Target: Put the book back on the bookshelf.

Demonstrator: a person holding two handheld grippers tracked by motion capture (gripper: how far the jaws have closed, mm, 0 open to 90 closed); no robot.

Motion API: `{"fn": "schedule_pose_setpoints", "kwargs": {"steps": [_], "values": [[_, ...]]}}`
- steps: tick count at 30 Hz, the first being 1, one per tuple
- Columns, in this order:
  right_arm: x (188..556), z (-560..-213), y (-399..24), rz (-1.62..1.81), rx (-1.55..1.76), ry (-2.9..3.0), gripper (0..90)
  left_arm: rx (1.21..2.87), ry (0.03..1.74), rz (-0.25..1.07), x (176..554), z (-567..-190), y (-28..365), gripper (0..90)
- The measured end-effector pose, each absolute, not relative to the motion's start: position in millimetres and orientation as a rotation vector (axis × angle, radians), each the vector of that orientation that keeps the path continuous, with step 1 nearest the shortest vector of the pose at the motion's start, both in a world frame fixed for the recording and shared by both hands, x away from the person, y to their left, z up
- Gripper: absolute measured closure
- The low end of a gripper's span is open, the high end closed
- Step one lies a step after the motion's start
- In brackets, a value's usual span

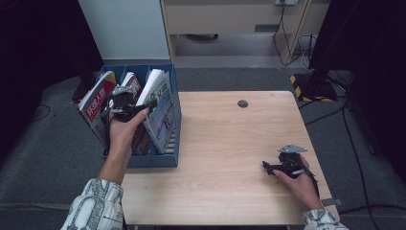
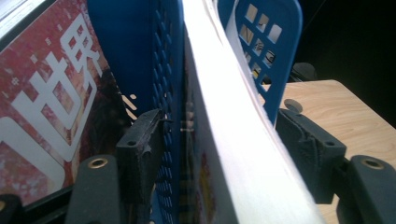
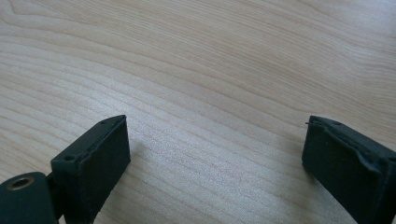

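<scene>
Reaching into the blue rack [image 1: 165, 158] at the table's [image 1: 230, 143] left edge, my left tongs [image 1: 125, 106] sit among the upright magazines. Seen along them, the white magazine [image 2: 243, 154] stands between the two pads, with a blue divider [image 2: 166, 107] also in the gap beside it. The pads [image 2: 140, 154] stand apart on either side, not pressing; the right pad lies just beside the page edges, whether touching I cannot tell. The red magazine [image 2: 51, 102] leans outside the left pad, in the next slot. From above, the white magazine [image 1: 160, 103] tilts toward the rack's right wall. My right tongs [image 1: 273, 167] rest low over bare wood near the table's right front, well apart from the rack, pads [image 3: 100, 163] wide apart with nothing between.
</scene>
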State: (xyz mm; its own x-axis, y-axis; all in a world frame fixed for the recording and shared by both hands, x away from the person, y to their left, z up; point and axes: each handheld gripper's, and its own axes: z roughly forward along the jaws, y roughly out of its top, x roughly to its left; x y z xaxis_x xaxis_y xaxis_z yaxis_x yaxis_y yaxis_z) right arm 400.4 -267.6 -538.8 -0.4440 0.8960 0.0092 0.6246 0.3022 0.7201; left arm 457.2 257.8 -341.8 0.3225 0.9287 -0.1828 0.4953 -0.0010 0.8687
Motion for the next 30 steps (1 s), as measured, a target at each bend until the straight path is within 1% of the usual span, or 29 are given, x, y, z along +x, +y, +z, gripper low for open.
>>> {"fn": "schedule_pose_setpoints", "kwargs": {"steps": [4, 15, 30], "values": [[400.3, -538.8, -267.6, 0.935, 1.359, 2.18, 8.0, 1.645, 1.293, 0.562, 453.1, -341.1, 257.3, 30.1], [400.3, -538.8, -267.6, 0.934, 1.359, 2.18, 8.0, 1.665, 1.266, 0.55, 438.9, -348.2, 267.3, 27.8], [400.4, -538.8, -267.3, 0.934, 1.36, 2.18, 7.8, 1.686, 1.21, 0.544, 416.3, -357.2, 273.9, 27.0]]}}
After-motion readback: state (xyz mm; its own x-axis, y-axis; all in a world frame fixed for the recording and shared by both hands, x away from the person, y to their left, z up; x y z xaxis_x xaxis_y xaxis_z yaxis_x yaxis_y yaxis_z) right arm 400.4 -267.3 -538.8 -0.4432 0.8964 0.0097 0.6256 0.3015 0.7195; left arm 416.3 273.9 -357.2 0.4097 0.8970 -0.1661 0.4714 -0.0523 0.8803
